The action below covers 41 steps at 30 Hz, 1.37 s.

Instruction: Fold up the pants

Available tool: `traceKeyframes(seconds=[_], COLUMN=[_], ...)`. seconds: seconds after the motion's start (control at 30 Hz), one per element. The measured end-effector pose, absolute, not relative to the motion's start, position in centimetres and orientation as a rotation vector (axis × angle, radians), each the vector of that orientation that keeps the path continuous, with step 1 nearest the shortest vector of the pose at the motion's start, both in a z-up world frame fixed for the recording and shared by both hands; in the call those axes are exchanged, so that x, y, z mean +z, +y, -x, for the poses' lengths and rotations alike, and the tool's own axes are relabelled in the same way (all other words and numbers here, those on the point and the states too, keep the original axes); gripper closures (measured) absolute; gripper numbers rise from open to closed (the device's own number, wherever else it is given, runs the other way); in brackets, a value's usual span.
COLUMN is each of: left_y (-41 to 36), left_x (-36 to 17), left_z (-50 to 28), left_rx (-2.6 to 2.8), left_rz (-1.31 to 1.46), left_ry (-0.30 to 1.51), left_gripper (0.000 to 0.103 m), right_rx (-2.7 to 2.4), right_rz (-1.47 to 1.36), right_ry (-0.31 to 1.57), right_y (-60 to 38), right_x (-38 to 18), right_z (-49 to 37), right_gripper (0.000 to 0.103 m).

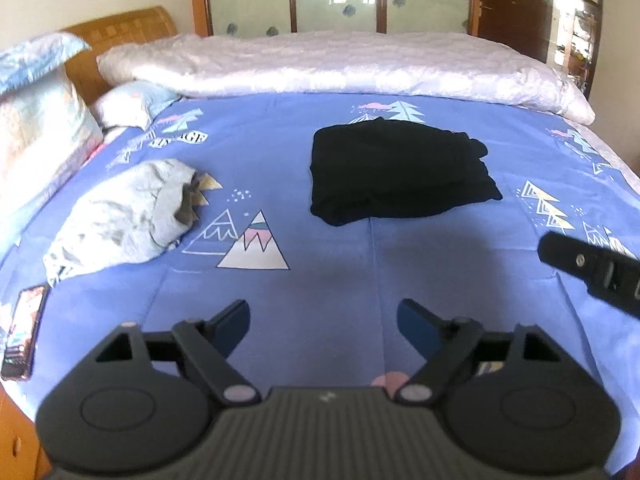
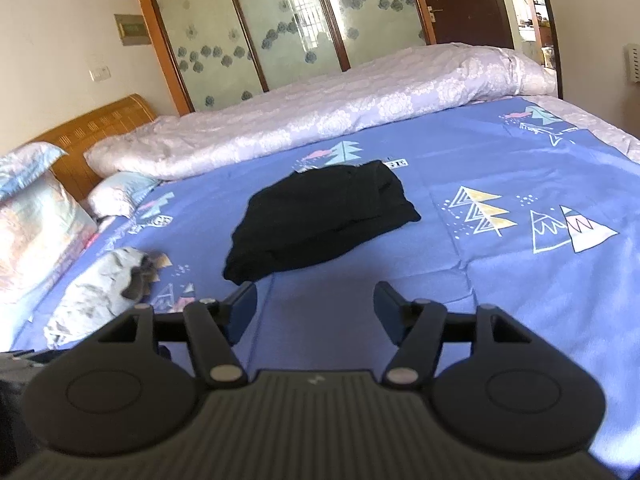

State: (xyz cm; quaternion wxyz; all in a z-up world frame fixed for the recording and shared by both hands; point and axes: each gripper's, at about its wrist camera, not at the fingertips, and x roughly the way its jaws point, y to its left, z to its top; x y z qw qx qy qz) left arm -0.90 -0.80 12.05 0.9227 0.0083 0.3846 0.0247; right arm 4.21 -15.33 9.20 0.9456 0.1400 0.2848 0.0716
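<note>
Black ribbed plastic forms the body of each gripper. The left gripper [image 1: 323,322] has its blue-padded fingers spread wide with nothing between them, above bare sheet. The right gripper [image 2: 316,304] is equally wide apart and holds nothing; its dark body also enters the left wrist view at the right edge. Ahead of both, apart from the fingertips, the pants [image 1: 396,170] lie as a compact, soft black bundle, roughly rectangular, flat on the blue sheet [image 1: 320,264] printed with triangles and trees. Left of them lies a crumpled grey garment [image 1: 120,216], well apart. A phone [image 1: 24,330] lies at the near-left bed edge. Beyond the pants lies a pale rolled quilt [image 1: 340,66]; pillows [image 1: 40,120] are stacked against the wooden headboard [image 1: 120,32].
</note>
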Motion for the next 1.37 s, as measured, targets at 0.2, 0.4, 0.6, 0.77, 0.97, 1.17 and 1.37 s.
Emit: traceKeyframes(seconds=[0.2, 0.4, 0.6, 0.77, 0.97, 1.17, 1.37], left_y=[-1.1, -1.5, -1.7, -1.7, -1.8, -1.8, -1.9], left_x=[13.0, 13.2, 13.2, 13.1, 13.0, 13.0, 13.1], left_z=[1.9, 2.3, 2.5, 2.6, 2.7, 2.8, 3.0], left_rx=[0.054, 0.042, 0.041, 0.050, 0.055, 0.052, 0.013], left_rz=[-0.042, -0.068, -0.077, -0.080, -0.088, -0.091, -0.082], left_ry=[0.755, 0.759, 0.770, 0.778, 0.784, 0.787, 0.769], left_gripper=[0.000, 0.000, 0.000, 0.000, 0.000, 0.000, 0.000], right_rx=[0.167, 0.169, 0.169, 0.170, 0.172, 0.172, 0.171], right_rz=[-0.282, -0.289, -0.296, -0.303, -0.311, -0.311, -0.316], right_ry=[0.543, 0.535, 0.535, 0.536, 0.536, 0.536, 0.537], right_y=[-14.9, -14.8, -14.8, -14.8, -14.9, -14.9, -15.0], right_x=[10.0, 10.1, 10.0, 10.0, 10.0, 10.0, 9.9], right_z=[-3.3, -3.1, -3.0, -2.9, -2.7, -2.7, -2.7], right_gripper=[0.034, 0.033, 0.033, 0.032, 0.032, 0.032, 0.030])
